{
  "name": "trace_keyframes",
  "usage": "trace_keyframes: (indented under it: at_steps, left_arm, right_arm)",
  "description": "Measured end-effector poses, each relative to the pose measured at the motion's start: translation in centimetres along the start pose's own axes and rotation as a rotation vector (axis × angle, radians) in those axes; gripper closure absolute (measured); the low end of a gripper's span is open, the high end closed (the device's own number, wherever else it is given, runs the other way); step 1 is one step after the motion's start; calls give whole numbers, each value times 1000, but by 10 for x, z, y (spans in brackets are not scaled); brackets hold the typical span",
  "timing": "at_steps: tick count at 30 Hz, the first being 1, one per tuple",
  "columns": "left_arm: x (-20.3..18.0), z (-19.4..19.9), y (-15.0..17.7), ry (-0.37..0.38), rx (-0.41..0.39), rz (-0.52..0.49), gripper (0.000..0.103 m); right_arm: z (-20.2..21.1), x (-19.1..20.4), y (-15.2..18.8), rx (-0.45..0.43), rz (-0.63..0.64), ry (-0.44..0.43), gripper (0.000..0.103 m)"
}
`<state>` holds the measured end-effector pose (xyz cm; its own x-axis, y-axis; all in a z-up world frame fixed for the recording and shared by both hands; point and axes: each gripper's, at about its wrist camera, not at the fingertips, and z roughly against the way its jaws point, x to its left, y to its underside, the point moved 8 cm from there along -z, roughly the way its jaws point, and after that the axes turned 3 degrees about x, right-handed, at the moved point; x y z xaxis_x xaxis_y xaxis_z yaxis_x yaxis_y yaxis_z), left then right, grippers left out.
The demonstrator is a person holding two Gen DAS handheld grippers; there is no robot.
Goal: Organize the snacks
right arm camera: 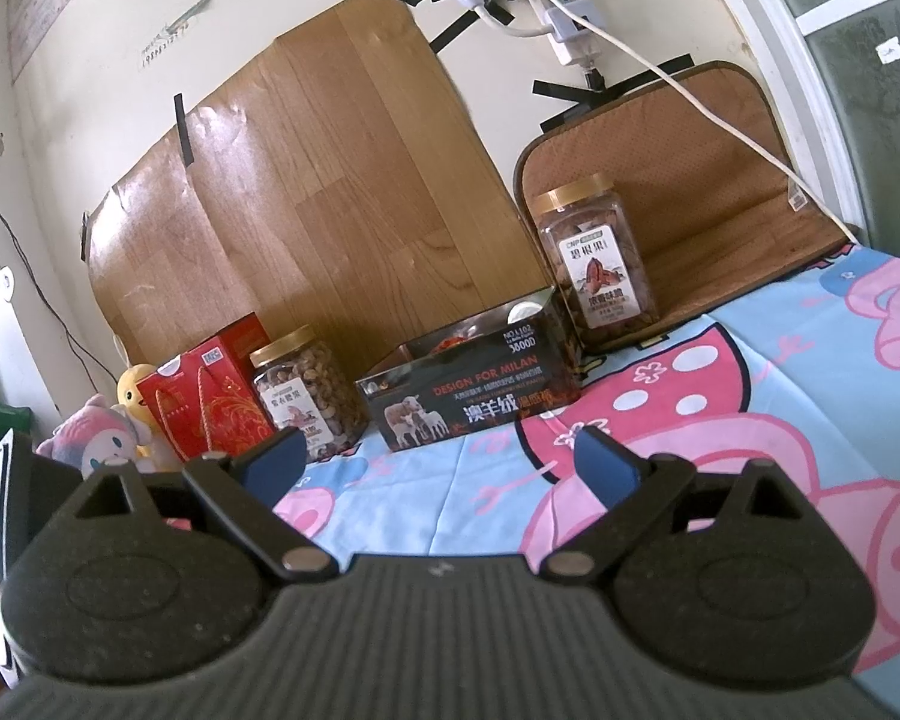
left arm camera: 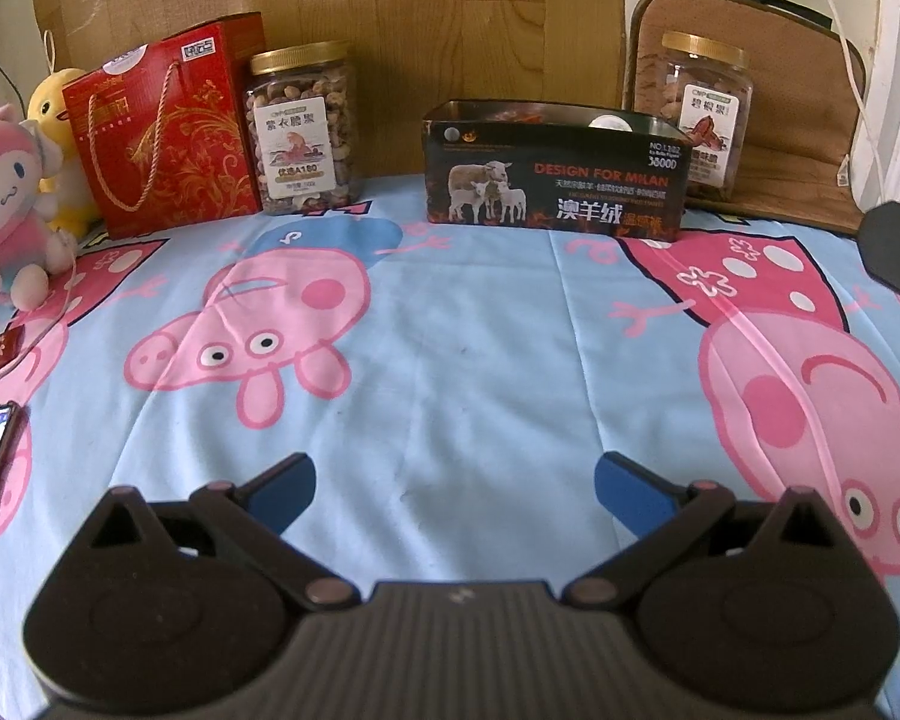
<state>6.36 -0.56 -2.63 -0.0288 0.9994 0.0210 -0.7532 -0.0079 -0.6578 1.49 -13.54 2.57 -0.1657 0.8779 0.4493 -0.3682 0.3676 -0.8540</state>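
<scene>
Both tools, left tool and right tool, gape wide and empty over the worktop, the black box far ahead between two nut jars.

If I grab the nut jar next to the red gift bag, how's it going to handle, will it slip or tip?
The nut jar looks filled nearly to its gold lid, so it is probably fairly heavy for its size. Its clear plastic walls look smooth and may slip in the left gripper; its squarish sides should help. It is tall on soft cloth, so a high push could tip it.
</scene>
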Motion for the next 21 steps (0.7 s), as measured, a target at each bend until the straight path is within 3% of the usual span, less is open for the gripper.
trace_keyframes:
  at_steps: [21]
  left_arm:
    - [-3, 2, -3, -6, -19, -21, 0]
  right_arm:
    - [0, -1, 0, 2, -1, -2, 5]
